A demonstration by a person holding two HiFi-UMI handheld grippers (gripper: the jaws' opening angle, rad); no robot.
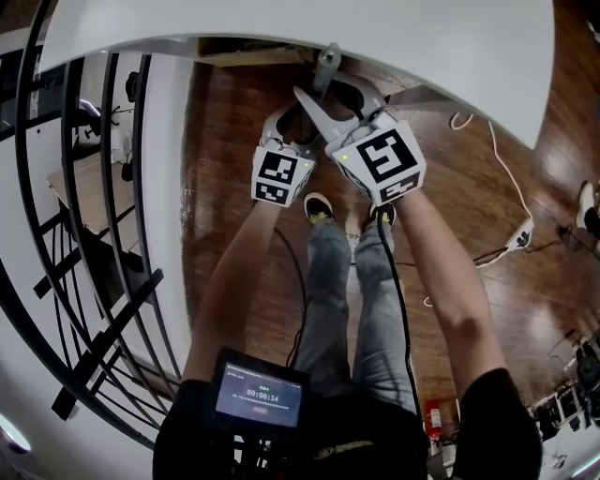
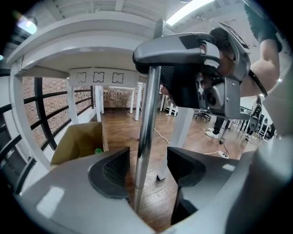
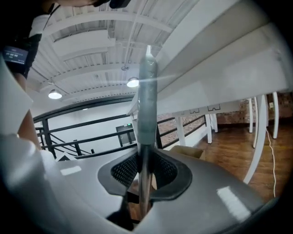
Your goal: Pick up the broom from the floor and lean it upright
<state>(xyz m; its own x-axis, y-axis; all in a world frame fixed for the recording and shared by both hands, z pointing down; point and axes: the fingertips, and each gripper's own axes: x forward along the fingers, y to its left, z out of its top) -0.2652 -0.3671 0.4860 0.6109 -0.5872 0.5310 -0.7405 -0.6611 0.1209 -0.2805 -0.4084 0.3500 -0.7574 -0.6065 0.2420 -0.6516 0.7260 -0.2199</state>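
The broom's metal handle [image 2: 146, 132] stands upright close to the white table's edge; its grey top end [image 1: 326, 67] shows in the head view. The broom head is hidden. My right gripper [image 3: 144, 171] is shut on the broom handle [image 3: 147, 105], both ribbed pads pressed against it. In the left gripper view that right gripper [image 2: 158, 61] clamps the pole higher up. My left gripper [image 2: 146, 167] is open lower down; the pole runs between its pads with a gap on the right side. In the head view the left gripper [image 1: 298, 120] and right gripper [image 1: 326, 101] sit side by side.
A white table [image 1: 281, 23] overhangs just ahead, with its legs [image 2: 183, 128] on the wooden floor. A black railing [image 1: 84, 187] runs along the left. An open cardboard box [image 2: 80, 141] sits by the railing. A white cable with a power strip [image 1: 518, 234] lies at right.
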